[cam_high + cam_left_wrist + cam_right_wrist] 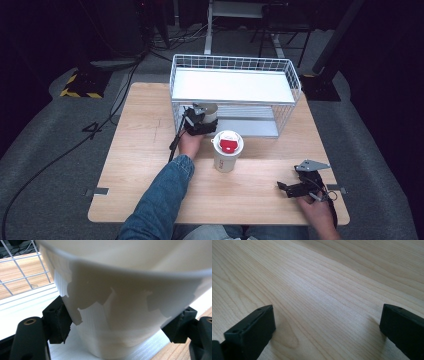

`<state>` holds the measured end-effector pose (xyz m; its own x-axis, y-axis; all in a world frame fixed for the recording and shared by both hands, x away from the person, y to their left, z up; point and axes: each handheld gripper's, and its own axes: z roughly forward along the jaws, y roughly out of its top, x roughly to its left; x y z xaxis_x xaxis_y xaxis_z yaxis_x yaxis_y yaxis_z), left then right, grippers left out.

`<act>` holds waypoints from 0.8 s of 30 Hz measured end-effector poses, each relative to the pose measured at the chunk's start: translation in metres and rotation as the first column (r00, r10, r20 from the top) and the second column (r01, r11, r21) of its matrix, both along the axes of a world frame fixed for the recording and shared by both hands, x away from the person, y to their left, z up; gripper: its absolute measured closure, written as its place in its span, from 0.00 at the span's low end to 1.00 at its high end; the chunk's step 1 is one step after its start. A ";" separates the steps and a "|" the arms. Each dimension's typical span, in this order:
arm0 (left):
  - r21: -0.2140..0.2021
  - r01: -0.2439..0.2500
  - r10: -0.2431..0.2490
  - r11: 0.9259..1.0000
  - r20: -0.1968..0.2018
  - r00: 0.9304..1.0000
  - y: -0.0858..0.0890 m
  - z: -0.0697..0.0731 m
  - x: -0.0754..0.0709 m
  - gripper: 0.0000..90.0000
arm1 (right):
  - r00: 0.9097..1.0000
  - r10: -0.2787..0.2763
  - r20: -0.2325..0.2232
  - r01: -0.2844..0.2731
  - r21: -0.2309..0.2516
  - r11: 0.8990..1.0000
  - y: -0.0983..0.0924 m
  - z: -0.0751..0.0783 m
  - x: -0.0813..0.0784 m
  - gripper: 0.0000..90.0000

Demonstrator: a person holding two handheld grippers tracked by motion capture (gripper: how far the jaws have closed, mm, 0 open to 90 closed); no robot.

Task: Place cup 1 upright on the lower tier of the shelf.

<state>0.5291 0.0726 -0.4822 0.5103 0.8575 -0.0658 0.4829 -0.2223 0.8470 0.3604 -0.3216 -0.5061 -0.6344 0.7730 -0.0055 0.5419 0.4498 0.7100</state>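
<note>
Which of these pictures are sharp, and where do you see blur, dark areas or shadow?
High view: table evenly lit, the floor around it dark. Left gripper view: the white cup is so close that it looks soft, its rim bowed. Right gripper view: wood grain sharp in the middle, with a soft shadow beside each black jaw.
</note>
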 end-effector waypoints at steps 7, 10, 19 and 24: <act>-0.002 -0.022 0.022 1.000 0.014 1.000 0.001 0.005 -0.002 0.11 | 1.000 0.000 0.000 0.000 0.000 1.000 0.000 0.000 0.000 0.00; -0.006 -0.014 0.014 1.000 0.018 1.000 0.002 0.007 -0.004 0.08 | 1.000 0.000 0.000 0.000 0.000 1.000 0.000 0.000 0.000 0.00; -0.021 -0.012 0.014 1.000 0.068 0.998 0.004 0.019 -0.023 0.06 | 1.000 0.000 0.000 0.000 0.000 1.000 0.000 0.000 0.000 0.00; -0.015 -0.015 0.017 1.000 0.088 0.996 0.006 0.025 -0.031 0.06 | 1.000 0.001 0.000 -0.001 0.001 1.000 0.000 0.000 0.000 0.00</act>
